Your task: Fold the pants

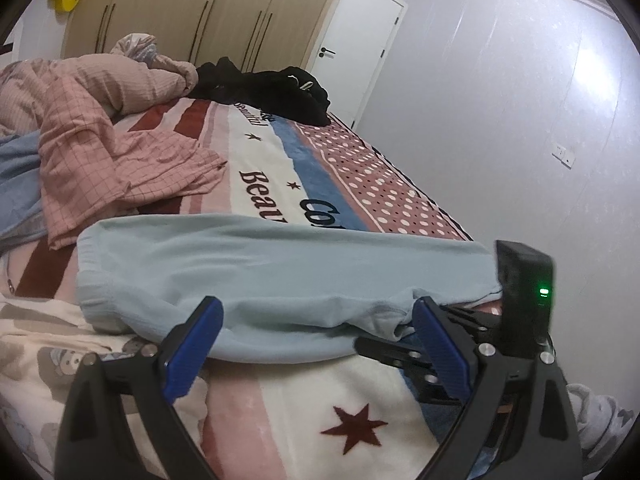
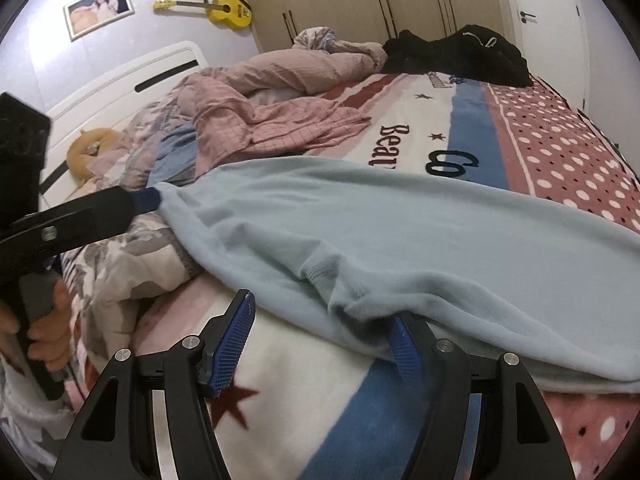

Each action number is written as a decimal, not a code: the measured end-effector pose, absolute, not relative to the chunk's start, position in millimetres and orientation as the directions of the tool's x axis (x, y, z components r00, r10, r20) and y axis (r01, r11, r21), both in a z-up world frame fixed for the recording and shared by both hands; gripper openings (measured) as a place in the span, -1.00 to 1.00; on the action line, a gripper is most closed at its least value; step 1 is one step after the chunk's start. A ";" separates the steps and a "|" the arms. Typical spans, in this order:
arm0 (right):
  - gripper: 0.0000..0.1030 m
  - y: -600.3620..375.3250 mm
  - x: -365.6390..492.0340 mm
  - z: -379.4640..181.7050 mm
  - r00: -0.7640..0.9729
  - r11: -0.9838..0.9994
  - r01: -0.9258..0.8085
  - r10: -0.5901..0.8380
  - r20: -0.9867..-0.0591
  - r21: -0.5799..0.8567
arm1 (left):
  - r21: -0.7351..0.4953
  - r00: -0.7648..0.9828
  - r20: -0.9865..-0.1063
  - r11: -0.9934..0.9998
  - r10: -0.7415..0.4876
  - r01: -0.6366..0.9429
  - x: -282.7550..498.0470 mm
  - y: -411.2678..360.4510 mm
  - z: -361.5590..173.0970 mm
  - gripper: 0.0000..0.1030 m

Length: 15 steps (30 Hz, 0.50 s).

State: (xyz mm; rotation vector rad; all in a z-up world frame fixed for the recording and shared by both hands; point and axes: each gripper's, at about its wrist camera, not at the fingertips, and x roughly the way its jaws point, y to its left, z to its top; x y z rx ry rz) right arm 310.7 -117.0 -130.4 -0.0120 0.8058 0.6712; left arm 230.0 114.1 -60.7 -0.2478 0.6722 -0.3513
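Note:
Light blue pants (image 1: 256, 280) lie flat across the patterned blanket (image 1: 304, 412) on the bed; they also show in the right wrist view (image 2: 400, 232). My left gripper (image 1: 316, 320) is open, its blue pads straddling the near edge of the pants by the elastic waistband. My right gripper (image 2: 324, 316) is open at the near edge of the pants, the right pad tucked under the fabric. The right gripper also appears at the right of the left wrist view (image 1: 460, 336). The left gripper shows at the left of the right wrist view (image 2: 146, 198), touching the pants' corner.
A pink checked quilt (image 1: 104, 152) is bunched toward the headboard. A black garment pile (image 1: 276, 88) lies at the far edge of the bed. A wardrobe (image 1: 208, 8) and a white door (image 1: 356, 40) stand beyond. A yellow guitar (image 2: 224, 10) hangs on the wall.

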 end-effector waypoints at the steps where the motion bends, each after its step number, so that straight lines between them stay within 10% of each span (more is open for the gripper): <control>1: 0.20 -115.1 315.7 -133.6 0.487 0.792 -0.557 0.557 -0.673 0.252 | -0.336 0.729 -0.561 0.913 -0.393 0.233 229.8 115.9 -60.7 0.82; 6: -0.11 -112.7 334.3 -142.1 0.444 0.765 -0.547 0.610 -0.657 0.340 | -0.348 0.736 -0.551 0.910 -0.393 0.225 228.5 122.8 -58.7 0.82; 9: -0.82 -118.5 341.0 -139.1 0.411 0.738 -0.554 0.645 -0.644 0.385 | -0.352 0.742 -0.543 0.909 -0.394 0.224 228.2 126.7 -56.7 0.83; 15: -0.88 -133.6 334.7 -129.5 0.258 0.597 -0.629 0.765 -0.590 0.498 | -0.359 0.745 -0.540 0.908 -0.391 0.216 227.1 131.1 -56.3 0.83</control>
